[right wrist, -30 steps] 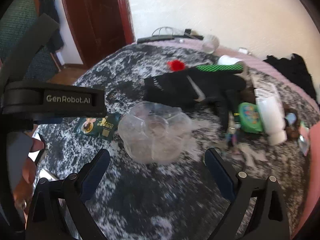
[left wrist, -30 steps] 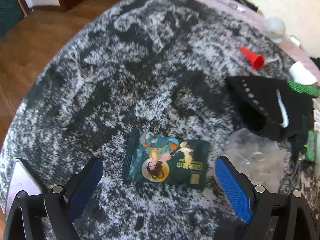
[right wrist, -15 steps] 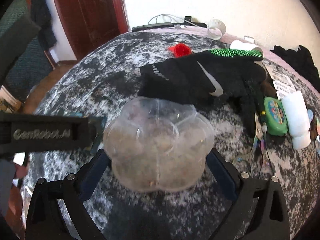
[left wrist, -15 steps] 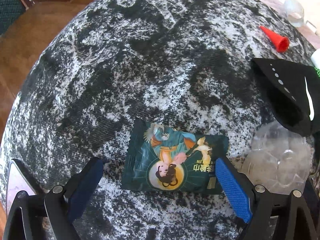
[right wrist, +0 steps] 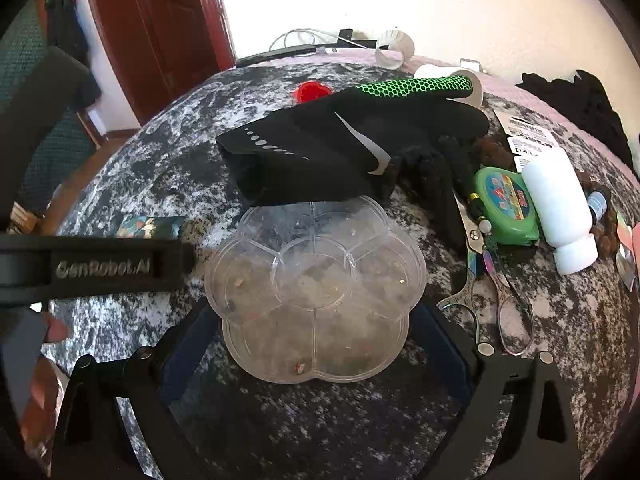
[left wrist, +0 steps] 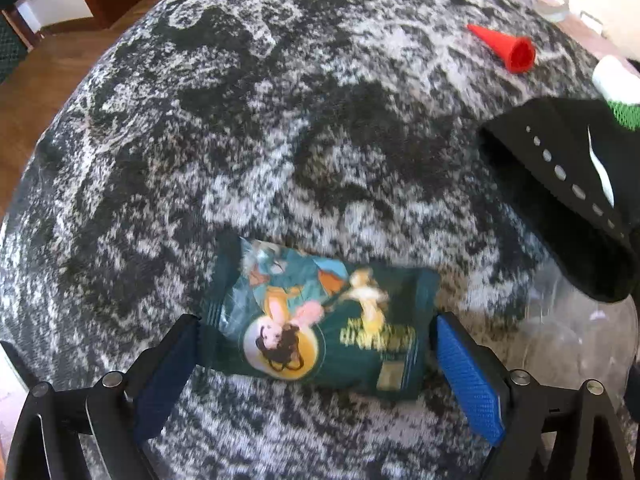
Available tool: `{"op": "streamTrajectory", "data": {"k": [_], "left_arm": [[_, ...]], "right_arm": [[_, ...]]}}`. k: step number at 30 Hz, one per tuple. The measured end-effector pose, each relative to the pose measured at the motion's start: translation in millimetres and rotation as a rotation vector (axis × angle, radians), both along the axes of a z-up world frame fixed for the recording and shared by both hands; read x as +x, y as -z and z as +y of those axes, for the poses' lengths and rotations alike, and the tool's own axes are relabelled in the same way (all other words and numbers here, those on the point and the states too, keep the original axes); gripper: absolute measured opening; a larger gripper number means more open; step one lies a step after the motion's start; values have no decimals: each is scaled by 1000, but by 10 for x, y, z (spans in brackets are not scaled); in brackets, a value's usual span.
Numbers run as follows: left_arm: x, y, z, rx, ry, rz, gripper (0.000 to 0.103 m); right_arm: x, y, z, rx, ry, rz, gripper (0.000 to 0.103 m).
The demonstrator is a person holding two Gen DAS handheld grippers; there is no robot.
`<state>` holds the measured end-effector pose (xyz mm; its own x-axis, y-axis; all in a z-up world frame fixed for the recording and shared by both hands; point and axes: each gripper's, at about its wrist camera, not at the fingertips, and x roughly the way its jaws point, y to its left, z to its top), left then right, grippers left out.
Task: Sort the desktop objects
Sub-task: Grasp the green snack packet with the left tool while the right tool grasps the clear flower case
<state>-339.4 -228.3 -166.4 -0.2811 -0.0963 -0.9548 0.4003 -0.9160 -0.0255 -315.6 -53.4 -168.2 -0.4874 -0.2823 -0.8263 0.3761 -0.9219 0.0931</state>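
Observation:
A dark green snack packet [left wrist: 320, 320] with a cartoon figure lies flat on the black-and-white mottled cloth [left wrist: 280, 120]. My left gripper [left wrist: 314, 344] is open, its blue pads [left wrist: 468, 376] on either side of the packet, touching or nearly touching its ends. A clear flower-shaped compartment box [right wrist: 316, 292] sits on the cloth in the right wrist view. My right gripper [right wrist: 312, 344] is open, its fingers flanking the box's near half. A corner of the packet [right wrist: 148, 226] shows behind the left gripper's body [right wrist: 92, 268].
A black glove [right wrist: 344, 148] with a green honeycomb strip lies just behind the box and shows at the right in the left wrist view [left wrist: 560, 184]. A red cone [left wrist: 508, 46] lies further back. Scissors [right wrist: 496, 296], a green tape measure [right wrist: 506, 208] and a white bottle [right wrist: 560, 208] lie right of the box.
Both grippers have moved forward and down. The left one now straddles the packet. The right one now straddles the clear box, which fills more of the view.

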Motion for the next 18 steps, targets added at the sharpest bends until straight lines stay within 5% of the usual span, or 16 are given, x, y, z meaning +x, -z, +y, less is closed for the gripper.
{"op": "streamTrajectory", "data": {"k": [2,6,13,15,18], "left_arm": [[-17,-26,5,-5,-2,17,87],[-27,-126,111,-33,27,29,49],[35,-172,152,-44,21,32,48],[109,-177,141,-51,19,50,47],[147,-311,245,-84,40,91,47]], "right_arm": [[2,-3,7,0,0,-2,98],[3,-12,7,1,0,-7,98],[28,-53,57,-8,7,-22,97],[48,-71,86,-9,11,-23,80],[80,-103,133,-11,13,-22,80]]}}
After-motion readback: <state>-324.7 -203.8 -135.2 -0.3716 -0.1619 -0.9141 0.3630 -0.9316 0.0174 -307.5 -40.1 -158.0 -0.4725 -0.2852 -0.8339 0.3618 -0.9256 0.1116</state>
